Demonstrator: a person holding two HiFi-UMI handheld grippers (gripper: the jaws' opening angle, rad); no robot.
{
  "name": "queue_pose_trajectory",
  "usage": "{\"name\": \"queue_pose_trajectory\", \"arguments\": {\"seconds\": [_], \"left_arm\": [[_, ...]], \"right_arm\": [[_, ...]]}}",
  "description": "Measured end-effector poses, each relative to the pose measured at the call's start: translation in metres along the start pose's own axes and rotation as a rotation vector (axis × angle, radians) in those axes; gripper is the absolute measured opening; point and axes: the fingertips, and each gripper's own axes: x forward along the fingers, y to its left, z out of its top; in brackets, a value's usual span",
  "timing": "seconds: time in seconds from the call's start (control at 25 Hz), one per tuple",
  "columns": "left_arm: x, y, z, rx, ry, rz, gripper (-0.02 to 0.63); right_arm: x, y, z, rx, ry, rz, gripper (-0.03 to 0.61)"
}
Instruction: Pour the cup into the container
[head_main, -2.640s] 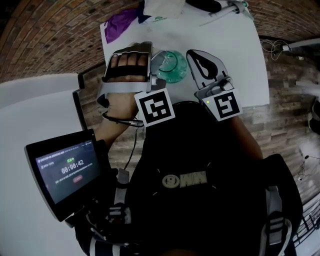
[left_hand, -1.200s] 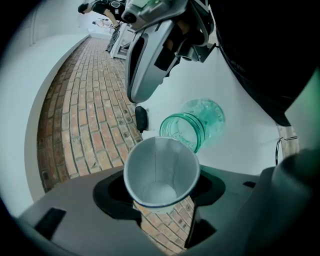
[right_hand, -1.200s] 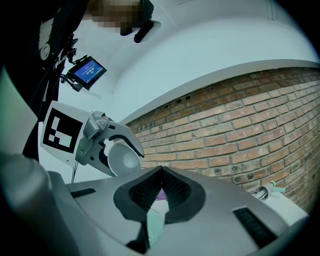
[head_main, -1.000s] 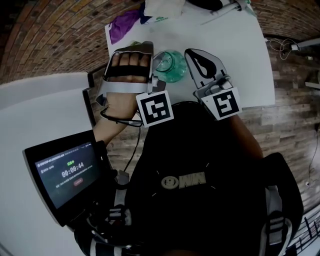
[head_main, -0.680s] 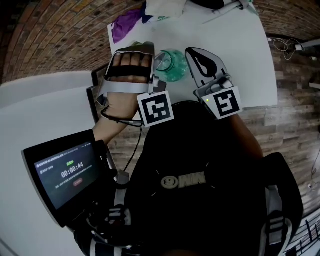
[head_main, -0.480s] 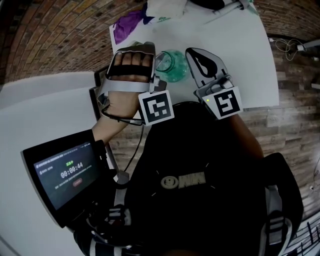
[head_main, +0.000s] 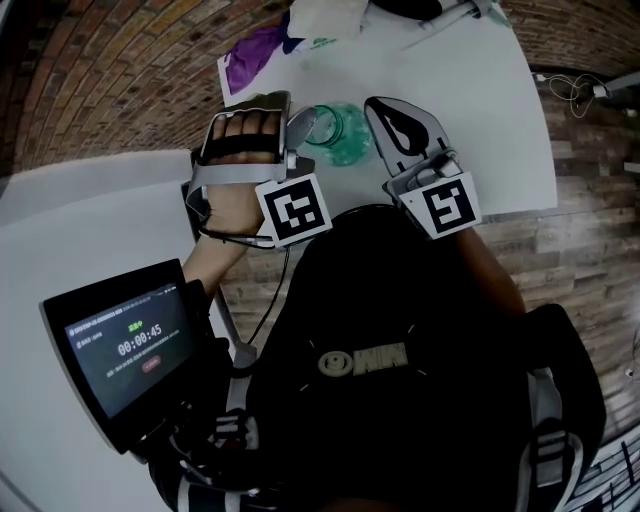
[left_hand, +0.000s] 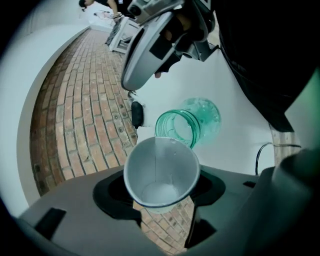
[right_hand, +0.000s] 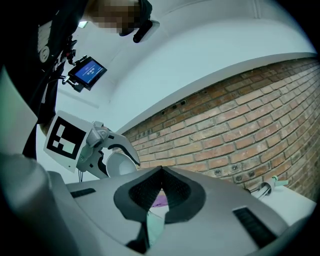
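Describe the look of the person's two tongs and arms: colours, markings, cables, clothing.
The left tongs and right tongs are grey shells with black pads. Each carries a white marker cube printed with black squares. A black strap crosses the left hand; a dark cable loops its wrist.
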Motion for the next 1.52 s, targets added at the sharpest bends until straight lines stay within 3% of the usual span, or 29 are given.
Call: {"name": "queue_pose_trajectory", "arguments": {"seconds": [0.12, 0.28, 0.36, 0.52, 0.72, 0.8, 1.24, 1.4, 1.52], "left_arm": [[0.002, -0.015, -0.005, -0.130, -0.030, -0.104, 0.291], [0.011, -0.010, -0.015, -0.177, -0.043, -0.084, 0.291], [0.014, -0.010, -0.015, -0.253, -0.090, -0.102, 0.291], [0.018, -0.017, -0.026, -0.518, -0.171, -0.172, 0.293], [0.026, -0.047, -0.069, -1.014, -0.206, -0.212, 0.291], [0.027, -0.062, -0.077, -1.144, -0.229, -0.220, 0.291], [0.034, -0.100, -0.079, -1.580, -0.419, -0.143, 0.291], [0.045, -0.111, -0.059, -1.635, -0.506, -0.091, 0.291], [0.058, -0.122, -0.048, -1.678, -0.537, -0.104, 0.291]], "right_arm": [[0.002, -0.002, -0.002, 0.002, 0.013, -0.002, 0.005], [0.009, -0.002, -0.006, -0.008, 0.039, -0.006, 0.005], [0.010, -0.001, -0.007, -0.015, 0.048, -0.010, 0.005], [0.007, -0.002, -0.007, -0.030, 0.067, -0.023, 0.005], [-0.001, 0.002, -0.009, -0.056, 0.094, -0.032, 0.005], [-0.002, 0.006, -0.013, -0.066, 0.112, -0.025, 0.005], [-0.002, 0.034, -0.021, -0.177, 0.194, 0.005, 0.005], [0.002, 0.036, -0.020, -0.184, 0.213, -0.023, 0.005], [0.002, 0.042, -0.020, -0.197, 0.210, -0.030, 0.005]]}}
